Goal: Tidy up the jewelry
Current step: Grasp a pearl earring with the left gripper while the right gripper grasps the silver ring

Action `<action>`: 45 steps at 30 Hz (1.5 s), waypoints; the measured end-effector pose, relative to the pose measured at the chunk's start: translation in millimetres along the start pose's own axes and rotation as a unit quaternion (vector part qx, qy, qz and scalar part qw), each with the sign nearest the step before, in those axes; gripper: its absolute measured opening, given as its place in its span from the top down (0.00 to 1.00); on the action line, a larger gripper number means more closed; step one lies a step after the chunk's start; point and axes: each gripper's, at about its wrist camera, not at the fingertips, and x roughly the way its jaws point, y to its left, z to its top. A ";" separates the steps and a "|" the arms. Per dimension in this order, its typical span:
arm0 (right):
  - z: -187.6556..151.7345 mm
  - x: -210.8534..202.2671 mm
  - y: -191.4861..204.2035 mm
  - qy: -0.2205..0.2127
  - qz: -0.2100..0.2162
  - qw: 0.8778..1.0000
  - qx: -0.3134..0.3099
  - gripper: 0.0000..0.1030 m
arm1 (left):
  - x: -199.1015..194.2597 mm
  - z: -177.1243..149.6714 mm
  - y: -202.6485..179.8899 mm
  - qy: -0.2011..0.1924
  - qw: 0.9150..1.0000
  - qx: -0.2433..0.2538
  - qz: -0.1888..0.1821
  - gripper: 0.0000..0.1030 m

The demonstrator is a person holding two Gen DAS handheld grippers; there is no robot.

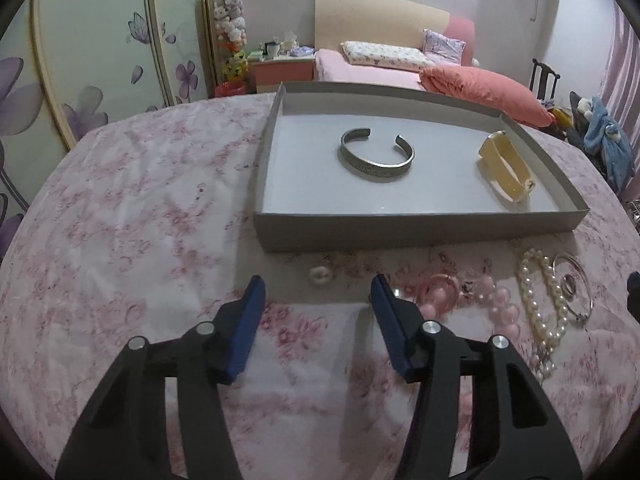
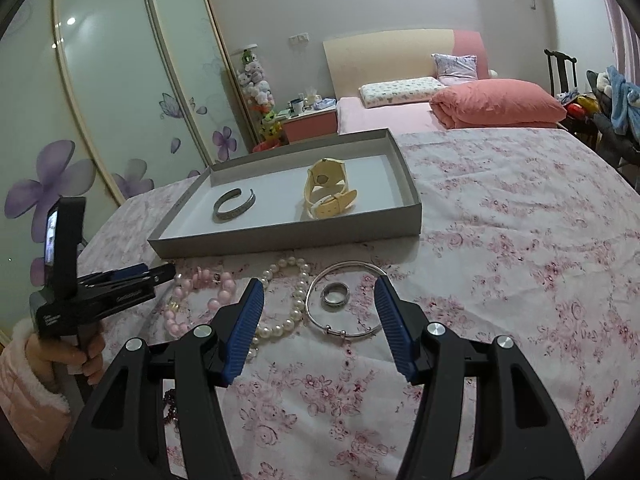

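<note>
A grey shallow box (image 1: 400, 232) (image 2: 280, 238) on the floral cloth holds a silver cuff bracelet (image 1: 378, 154) (image 2: 234, 204) and a cream watch (image 1: 506, 170) (image 2: 328, 188). In front of it lie a pink bead bracelet (image 1: 498, 306) (image 2: 200, 298), a pearl strand (image 1: 540, 296) (image 2: 288, 300), a thin silver bangle (image 1: 578, 284) (image 2: 344, 300) with a silver ring (image 2: 335, 294) inside it, and a small white ring (image 1: 320, 275). My left gripper (image 1: 316, 308) (image 2: 132, 276) is open and empty before the box. My right gripper (image 2: 320, 304) is open and empty over the bangle.
A dark bead string (image 2: 170, 400) lies near the table's front edge, by the right gripper's left arm. Wardrobe doors (image 2: 120, 100) stand to the left. A bed (image 2: 460, 112) with pink bedding and a chair (image 2: 560, 68) with clothes stand behind the table.
</note>
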 end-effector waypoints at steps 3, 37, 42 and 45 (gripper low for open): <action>-1.9 3.0 0.6 0.003 0.002 1.000 -0.003 0.43 | 2.4 3.3 -1.8 -0.002 1.000 -0.004 0.009 0.51; 0.5 49.8 2.0 0.079 -0.042 0.994 -0.062 0.64 | -28.9 -30.0 36.7 0.007 1.000 -0.007 0.022 0.86; 5.4 65.4 4.1 0.099 -0.054 0.991 -0.069 0.68 | -31.8 -33.0 36.9 0.007 1.000 -0.010 0.020 0.86; 5.8 72.4 5.7 0.112 -0.058 0.989 -0.074 0.69 | -31.9 -32.8 37.6 0.006 1.000 -0.012 0.018 0.86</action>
